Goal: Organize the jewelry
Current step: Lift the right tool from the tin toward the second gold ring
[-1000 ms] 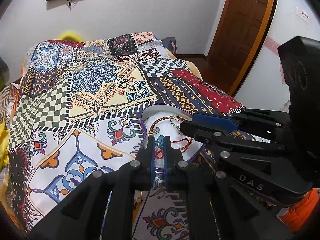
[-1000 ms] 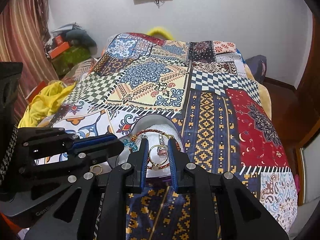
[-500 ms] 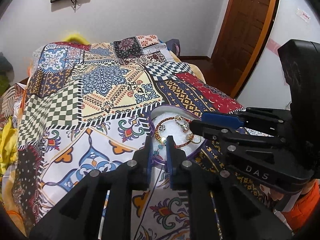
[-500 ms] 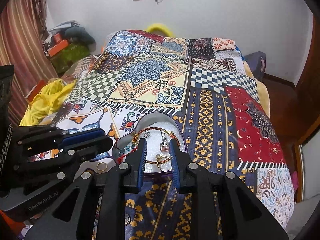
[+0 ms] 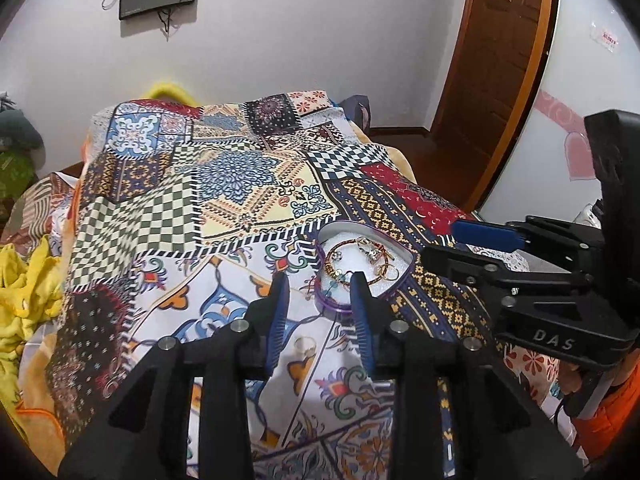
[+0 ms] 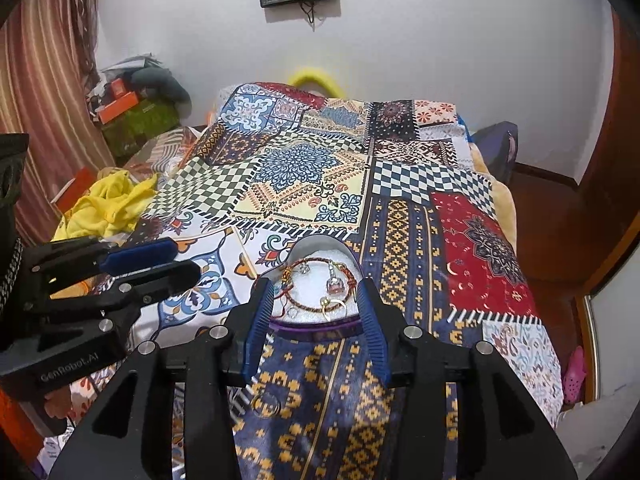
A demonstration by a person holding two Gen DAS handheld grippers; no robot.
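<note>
Left wrist view has the left gripper (image 5: 320, 288) spread wide and holding nothing, hovering over the patchwork bedspread (image 5: 224, 200) at the near-left edge of the heart-shaped jewelry box (image 5: 362, 240). Right gripper (image 6: 314, 300) is spread too, nothing between its pads, its 2 fingers straddling the box's near edge in the right wrist view.

Where the jewelry sits: a braided red-and-gold bracelet (image 6: 320, 280) is coiled on the white foam inside the box, with a pink-stone ring (image 6: 335, 286) and a gold hoop (image 6: 330, 304) lying within its loop. Some red cord and a small teal bead (image 5: 329, 285) hang over the box's left rim. 2 rings are not in yet: a gold ring (image 5: 305, 345) on the bedspread just below the left gripper, and a thin ring (image 6: 265, 404) on the blue-and-yellow patch under the right gripper.

My guess is the next bit is collecting those loose rings. Tips for doing it cleanly:
- come straight down so 1 pad lands inside the band and 1 outside, since the soft fabric will likely sink and let a flat ring slide
- close slowly, lift a little, check it's held
- release low over bare foam, not on the bracelet
- keep the other gripper clear of the box so it doesn't get bumped
</note>
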